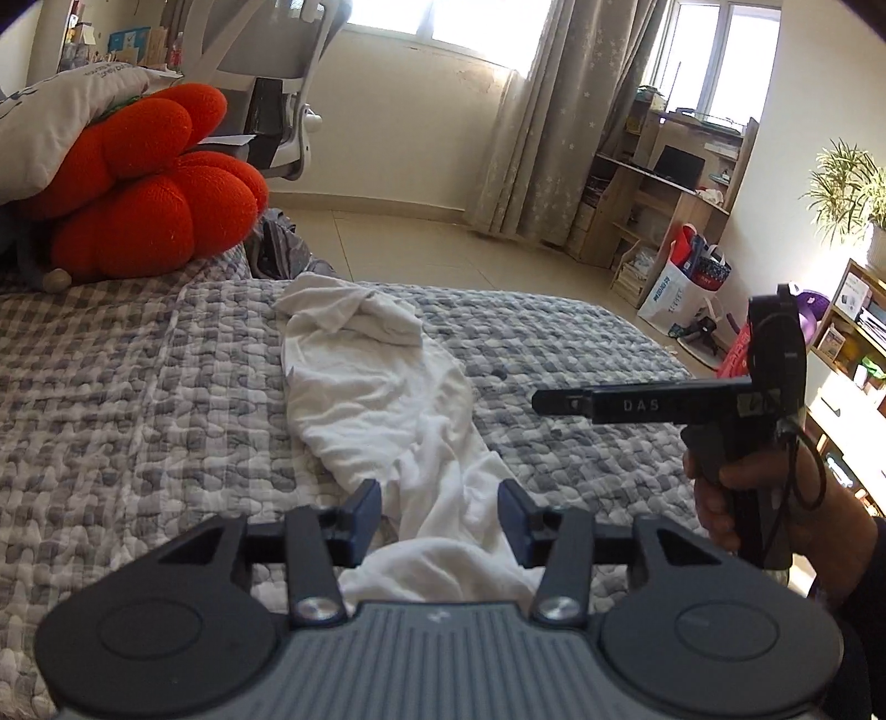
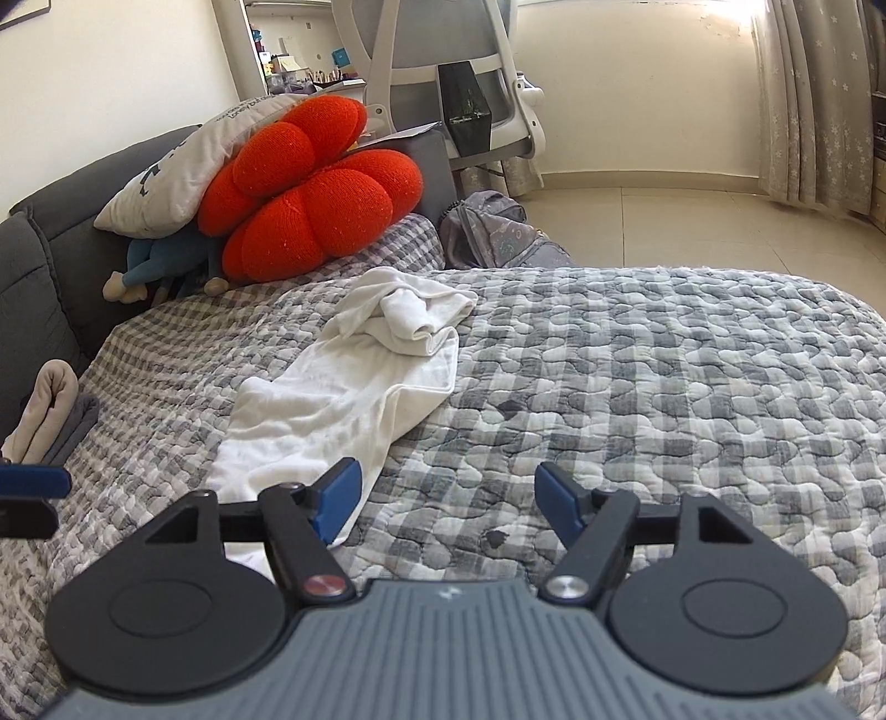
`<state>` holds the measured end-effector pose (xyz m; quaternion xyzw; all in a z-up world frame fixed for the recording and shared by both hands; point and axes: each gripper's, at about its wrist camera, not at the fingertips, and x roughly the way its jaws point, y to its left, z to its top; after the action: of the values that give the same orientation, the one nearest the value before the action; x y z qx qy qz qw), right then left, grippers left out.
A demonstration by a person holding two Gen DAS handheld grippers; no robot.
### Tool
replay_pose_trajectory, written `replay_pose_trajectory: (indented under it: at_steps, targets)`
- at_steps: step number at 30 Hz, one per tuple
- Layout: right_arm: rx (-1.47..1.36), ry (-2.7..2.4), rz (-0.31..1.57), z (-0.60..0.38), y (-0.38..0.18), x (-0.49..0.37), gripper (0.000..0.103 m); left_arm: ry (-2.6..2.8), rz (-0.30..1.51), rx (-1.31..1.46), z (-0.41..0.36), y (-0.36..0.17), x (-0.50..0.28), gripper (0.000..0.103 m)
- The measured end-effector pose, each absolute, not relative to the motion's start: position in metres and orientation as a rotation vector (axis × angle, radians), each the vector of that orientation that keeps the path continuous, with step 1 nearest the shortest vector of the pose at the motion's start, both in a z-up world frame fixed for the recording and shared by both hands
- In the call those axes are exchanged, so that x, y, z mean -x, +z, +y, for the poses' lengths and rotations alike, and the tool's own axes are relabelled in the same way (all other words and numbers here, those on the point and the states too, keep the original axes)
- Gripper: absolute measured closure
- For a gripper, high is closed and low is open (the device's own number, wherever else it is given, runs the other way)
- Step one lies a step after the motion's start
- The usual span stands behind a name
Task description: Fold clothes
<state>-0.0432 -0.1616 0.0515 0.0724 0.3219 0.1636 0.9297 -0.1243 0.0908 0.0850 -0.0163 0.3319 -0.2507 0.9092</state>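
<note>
Bright daylight pours through the windows [image 1: 443,22], which are blown out to white glare. The bed cover [image 1: 138,387] is evenly lit with soft shadows. Fisheye bending curves the edges, corners go dark, and the nearest gripper bodies look slightly soft

A bed is covered by a grey and white checked quilt [image 2: 637,376]. At its far end a big red flower-shaped cushion [image 2: 310,194] leans against a white pillow with letters on it [image 2: 183,166]. A blue soft toy [image 2: 149,266] lies under them. Behind stands a white office chair [image 2: 459,72]. A grey backpack [image 2: 487,227] sits on the floor by the bed. Across the room are star-patterned curtains [image 1: 554,122], a wooden desk [image 1: 664,183], a white shopping bag [image 1: 686,277] and a green plant [image 1: 847,188].
</note>
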Motion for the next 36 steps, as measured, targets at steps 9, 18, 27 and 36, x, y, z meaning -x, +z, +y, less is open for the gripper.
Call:
replay_pose_trajectory:
  at_steps: [9, 18, 27, 36]
  targets:
    - [-0.158, 0.310, 0.691, -0.169, 0.043, 0.043, 0.030, -0.710, 0.656, -0.194, 0.049, 0.072, 0.173, 0.010]
    - [-0.153, 0.310, 0.681, -0.177, 0.049, 0.049, 0.030, -0.632, 0.833, -0.162, 0.037, 0.049, 0.143, 0.092]
    - [-0.162, 0.349, 0.682, -0.176, 0.057, 0.052, 0.030, -0.589, 0.711, 0.083, 0.094, 0.115, 0.134, 0.093]
    - [-0.212, 0.492, 0.683, -0.157, 0.069, 0.055, 0.030, -0.601, 0.674, 0.206, 0.115, 0.139, 0.124, 0.093]
